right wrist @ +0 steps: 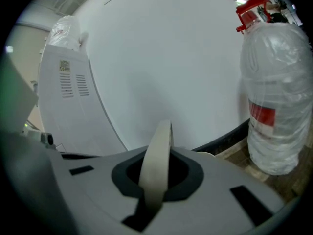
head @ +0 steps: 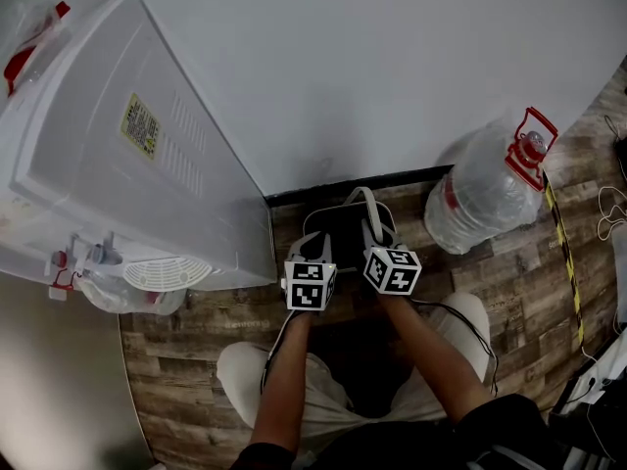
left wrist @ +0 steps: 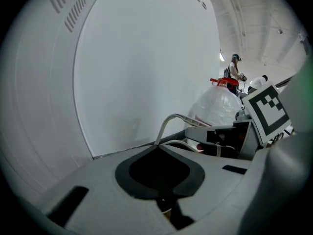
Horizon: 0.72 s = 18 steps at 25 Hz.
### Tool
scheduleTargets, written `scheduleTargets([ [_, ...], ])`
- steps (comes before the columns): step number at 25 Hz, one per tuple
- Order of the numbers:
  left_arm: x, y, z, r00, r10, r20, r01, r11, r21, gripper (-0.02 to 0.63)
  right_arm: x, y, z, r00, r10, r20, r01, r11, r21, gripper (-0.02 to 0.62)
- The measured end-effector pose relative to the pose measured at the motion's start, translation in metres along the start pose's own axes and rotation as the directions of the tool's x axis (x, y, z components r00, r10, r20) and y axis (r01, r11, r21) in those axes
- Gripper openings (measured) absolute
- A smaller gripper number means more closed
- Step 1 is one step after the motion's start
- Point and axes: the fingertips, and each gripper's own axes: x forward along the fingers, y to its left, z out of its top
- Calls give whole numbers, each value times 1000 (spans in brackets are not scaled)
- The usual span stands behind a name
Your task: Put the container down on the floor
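My left claw is closed, nothing plainly in it. Centre frame by the wall: dark container with pale arched handle, my right claw clamped on that handle. Likely at the wooden floor; letting go remains.

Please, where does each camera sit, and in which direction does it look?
Head view: on the person's head, looking steeply down at the floor, the container, the left gripper and the right gripper; arms and legs show.
Left gripper view: on the left gripper, looking along its closed jaws toward the wall; the right gripper's cube shows.
Right gripper view: on the right gripper, looking along jaws shut on the handle toward the wall.
Shared: all three show the water bottle.
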Motion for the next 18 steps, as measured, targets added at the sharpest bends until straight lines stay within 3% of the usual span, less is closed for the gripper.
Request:
scheduleTargets([
  [18,33,-38,7,998,-64,-4,64,998,17,17,-11,-32,-11,997,-49,-52,47,998,-33,31],
])
